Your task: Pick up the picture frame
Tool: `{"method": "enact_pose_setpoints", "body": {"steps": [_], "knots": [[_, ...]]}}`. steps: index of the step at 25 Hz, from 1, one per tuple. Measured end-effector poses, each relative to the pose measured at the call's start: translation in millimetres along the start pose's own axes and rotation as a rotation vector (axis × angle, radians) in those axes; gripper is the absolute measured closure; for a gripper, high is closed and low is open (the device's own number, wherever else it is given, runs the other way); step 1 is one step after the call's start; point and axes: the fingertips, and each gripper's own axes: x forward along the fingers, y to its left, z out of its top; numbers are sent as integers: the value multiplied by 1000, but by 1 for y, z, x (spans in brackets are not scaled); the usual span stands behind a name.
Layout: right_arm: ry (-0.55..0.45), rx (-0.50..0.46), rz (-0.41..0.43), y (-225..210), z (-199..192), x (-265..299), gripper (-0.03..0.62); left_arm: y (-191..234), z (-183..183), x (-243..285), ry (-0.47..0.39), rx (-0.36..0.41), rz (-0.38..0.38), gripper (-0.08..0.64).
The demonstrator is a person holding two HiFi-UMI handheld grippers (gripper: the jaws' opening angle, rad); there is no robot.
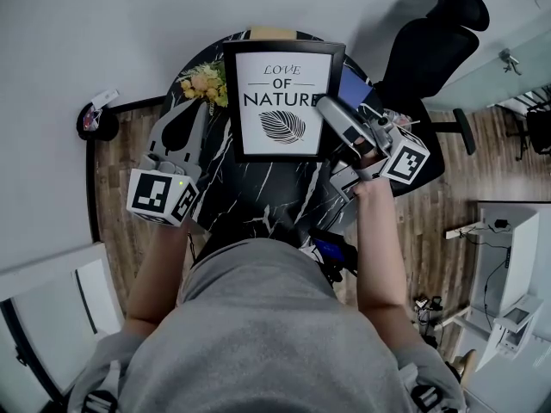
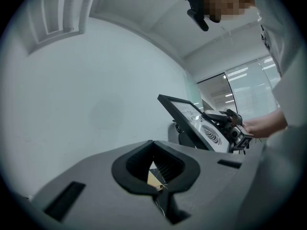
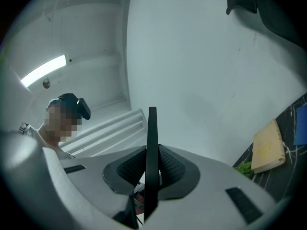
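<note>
- The right gripper (image 1: pixel 330 108) is clamping the picture frame (image 1: pixel 284 101) by its right edge, holding it tilted over the table (image 1: pixel 258 198).
- The left gripper (image 1: pixel 189 119) is hovering closed and empty, just left of the frame.

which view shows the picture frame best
Head view: the picture frame faces the camera, its whole front and print visible. Left gripper view shows it tilted, small, from the side. Right gripper view shows only its thin black edge, clamped in the right hand-held gripper.

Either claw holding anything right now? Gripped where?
Right claw is shut on the picture frame, pinching its right side edge. Left claw is shut, holding nothing.
</note>
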Motion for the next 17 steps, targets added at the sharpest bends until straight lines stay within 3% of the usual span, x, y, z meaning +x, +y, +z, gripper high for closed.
{"method": "enact_pose_setpoints", "body": {"steps": [17], "knots": [[-1,-22,-28,-9,-1,-7,512,2,-6,0,4,-5,1,552]]}}
